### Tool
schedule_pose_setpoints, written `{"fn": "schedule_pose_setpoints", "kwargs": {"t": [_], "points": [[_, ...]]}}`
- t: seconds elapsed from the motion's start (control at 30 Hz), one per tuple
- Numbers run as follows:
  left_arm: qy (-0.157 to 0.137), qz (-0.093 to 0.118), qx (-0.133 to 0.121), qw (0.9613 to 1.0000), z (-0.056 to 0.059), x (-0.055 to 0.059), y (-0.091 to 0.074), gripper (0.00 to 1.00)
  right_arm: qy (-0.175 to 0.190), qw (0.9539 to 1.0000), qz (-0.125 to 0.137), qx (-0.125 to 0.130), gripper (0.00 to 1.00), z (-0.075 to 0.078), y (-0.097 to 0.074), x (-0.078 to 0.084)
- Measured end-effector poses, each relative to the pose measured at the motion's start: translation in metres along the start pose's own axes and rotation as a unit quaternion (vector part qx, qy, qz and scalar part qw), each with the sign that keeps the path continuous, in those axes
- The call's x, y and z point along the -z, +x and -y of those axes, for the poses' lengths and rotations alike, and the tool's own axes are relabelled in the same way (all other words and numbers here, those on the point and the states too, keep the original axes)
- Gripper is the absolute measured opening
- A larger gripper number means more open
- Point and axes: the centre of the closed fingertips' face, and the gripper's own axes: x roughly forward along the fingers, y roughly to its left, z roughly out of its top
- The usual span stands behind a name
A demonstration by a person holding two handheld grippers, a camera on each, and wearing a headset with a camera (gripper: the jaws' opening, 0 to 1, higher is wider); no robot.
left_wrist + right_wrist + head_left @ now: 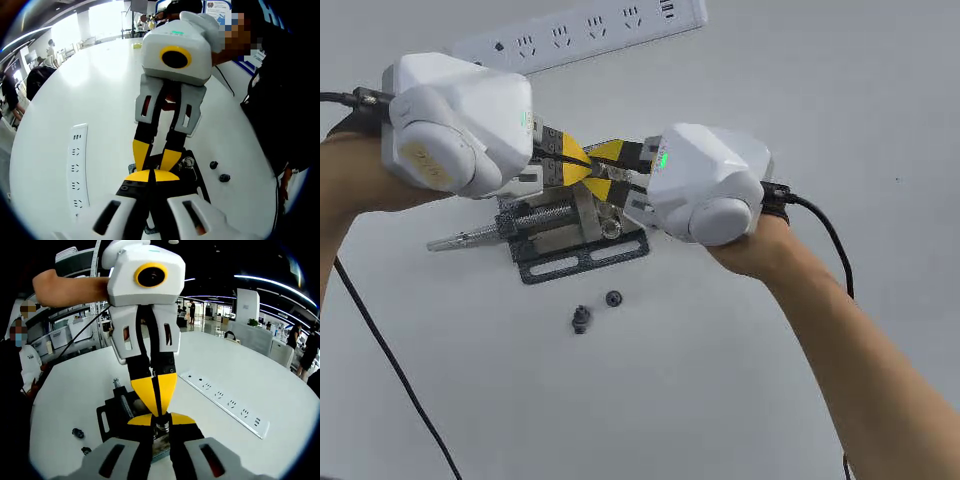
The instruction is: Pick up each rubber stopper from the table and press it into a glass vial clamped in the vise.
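Bright, even overhead light leaves the white surface [740, 90] with only soft, faint shadows in the sharp head view, while both gripper views bow strongly at their edges: the left glares toward far windows [107, 15], and the right is dim overhead under strip lights [270, 282].

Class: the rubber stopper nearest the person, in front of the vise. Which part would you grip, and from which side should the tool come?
Grip the stopper across its round sides, coming straight down. It lies loose on the table, apart from the other stopper and the vise, so jaws probably fit either side. Its exact pose is too small to tell.
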Motion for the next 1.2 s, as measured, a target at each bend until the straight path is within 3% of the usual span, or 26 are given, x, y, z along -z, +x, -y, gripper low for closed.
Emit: {"fn": "schedule_pose_setpoints", "kwargs": {"t": [0.1, 0.17, 0.2, 0.37, 0.67, 0.73, 0.97, 1.2], "points": [[0.001, -0.002, 0.001, 1.0, 0.0, -0.002, 0.002, 0.0, 0.0, 1.0, -0.003, 0.001, 0.1, 0.001, 0.001, 0.002], [0.007, -0.014, -0.001, 0.9999, 0.0, 0.002, 0.005, 0.0, -0.004, 0.9999, -0.013, 0.001, 0.1, 0.002, 0.004, 0.009], [0.008, -0.016, -0.002, 0.9998, 0.0, 0.003, 0.005, 0.0, -0.005, 1.0, -0.006, 0.002, 0.1, 0.002, 0.005, 0.007], [0.002, -0.016, -0.004, 0.9999, -0.001, 0.003, 0.005, 0.0, 0.003, 1.0, -0.009, -0.001, 0.1, 0.003, 0.006, 0.009], [0.012, -0.058, -0.011, 0.9982, -0.001, 0.003, 0.007, 0.0, 0.022, 0.9997, -0.007, 0.002, 0.1, 0.004, 0.006, 0.011], [0.007, -0.061, -0.01, 0.9981, -0.003, 0.008, 0.005, 0.0, 0.026, 0.9996, -0.005, 0.004, 0.1, 0.004, 0.005, 0.011], [0.017, -0.074, -0.01, 0.9971, 0.0, 0.001, 0.01, 0.0, 0.037, 0.9993, -0.001, 0.011, 0.1, 0.005, 0.006, 0.015], [0.032, -0.082, -0.016, 0.996, 0.001, 0.0, 0.006, 0.0, 0.037, 0.9991, 0.009, 0.017, 0.1, 0.005, 0.006, 0.012]]}}
